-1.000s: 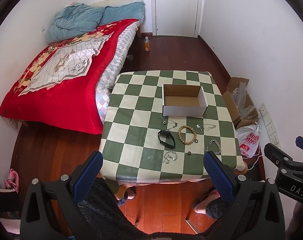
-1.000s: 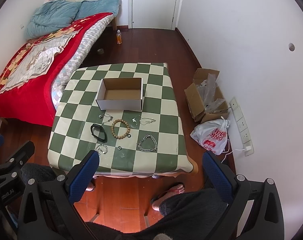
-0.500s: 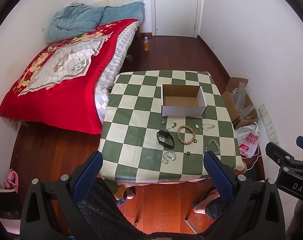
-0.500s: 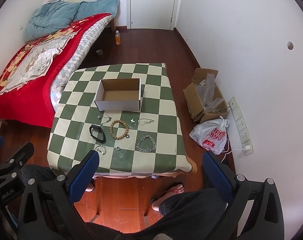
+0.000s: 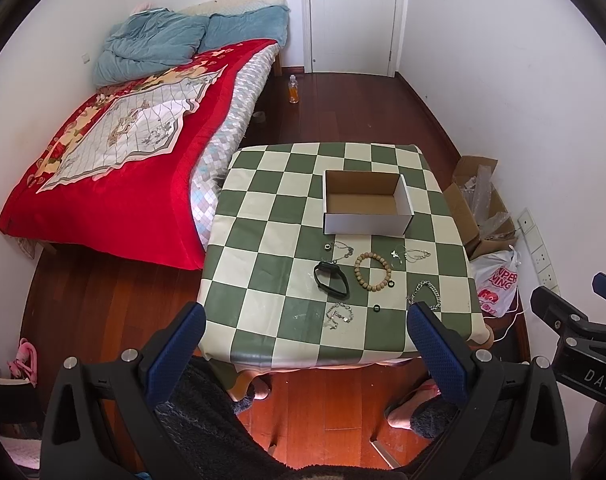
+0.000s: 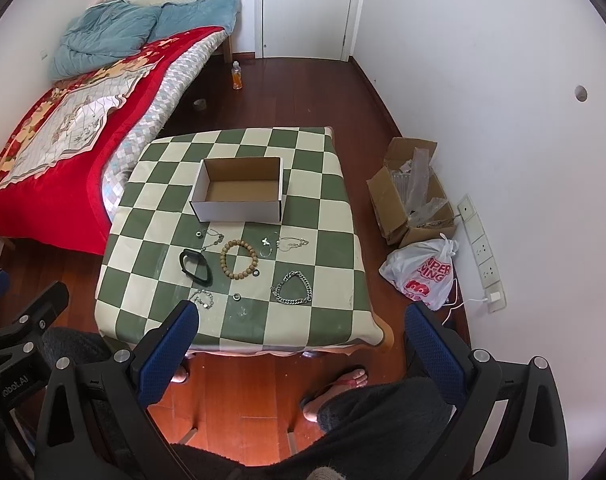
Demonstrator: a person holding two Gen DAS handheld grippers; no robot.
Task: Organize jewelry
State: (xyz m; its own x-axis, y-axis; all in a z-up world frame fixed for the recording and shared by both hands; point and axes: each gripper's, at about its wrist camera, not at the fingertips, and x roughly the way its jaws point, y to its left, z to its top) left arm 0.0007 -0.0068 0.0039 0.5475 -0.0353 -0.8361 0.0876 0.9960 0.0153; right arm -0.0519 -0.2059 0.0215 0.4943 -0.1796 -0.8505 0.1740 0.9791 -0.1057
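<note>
A white cardboard box [image 5: 367, 203] [image 6: 239, 194] stands open and empty on the green checked table [image 5: 263, 272] [image 6: 327, 200]. In front of it lie a wooden bead bracelet [image 5: 373, 271] [image 6: 239, 259], a black band [image 5: 331, 278] [image 6: 195, 266], a heavy silver chain bracelet [image 5: 425, 295] [image 6: 293, 288], thin silver chains [image 5: 415, 255] [image 6: 293, 243], a small charm bracelet [image 5: 340, 314] [image 6: 202, 298] and small dark rings [image 5: 377, 309] [image 6: 236, 297]. My left gripper [image 5: 305, 344] and right gripper [image 6: 301, 342] both hover high above the table's near edge, open and holding nothing.
A bed with a red blanket [image 5: 115, 168] stands left of the table. An open brown carton [image 6: 413, 192] and a white plastic bag [image 6: 427, 276] sit on the floor to the right by the wall. The person's legs and sandalled feet [image 6: 339, 384] are below the table's near edge.
Both views have drawn back and up slightly, so the table looks a little smaller and farther. Nothing on the table has moved.
</note>
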